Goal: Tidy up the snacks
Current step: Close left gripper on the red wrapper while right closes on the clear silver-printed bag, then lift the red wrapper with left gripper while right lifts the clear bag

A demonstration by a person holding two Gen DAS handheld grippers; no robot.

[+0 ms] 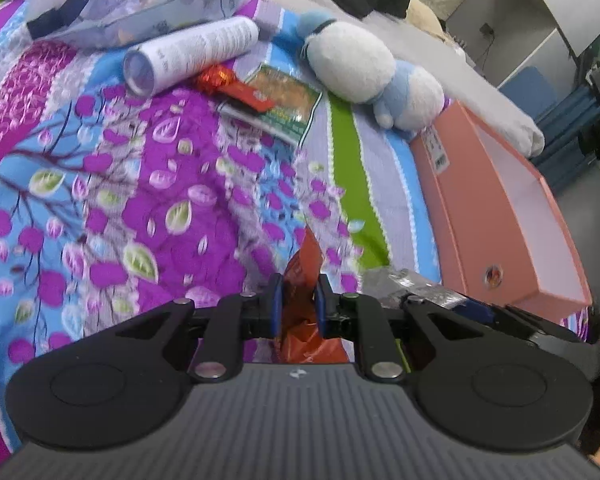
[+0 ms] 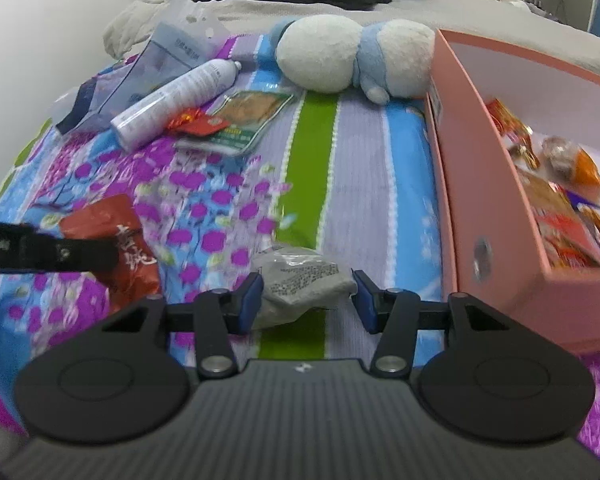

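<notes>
My left gripper is shut on a crumpled orange-red snack packet above the flowered bedspread. In the right wrist view that red packet hangs at the left from the left gripper's black finger. My right gripper is shut on a grey foil snack packet, its blue pads at both ends of it. A pink open box lies to the right, with several wrapped snacks inside. In the left wrist view the pink box shows only its bare white inside. A green packet and a small red packet lie further back.
A white spray can and a clear plastic bag lie at the back left. A white and blue plush toy rests beside the box's far end. Dark clothes are piled on a grey blanket behind. The bed's edge runs past the box.
</notes>
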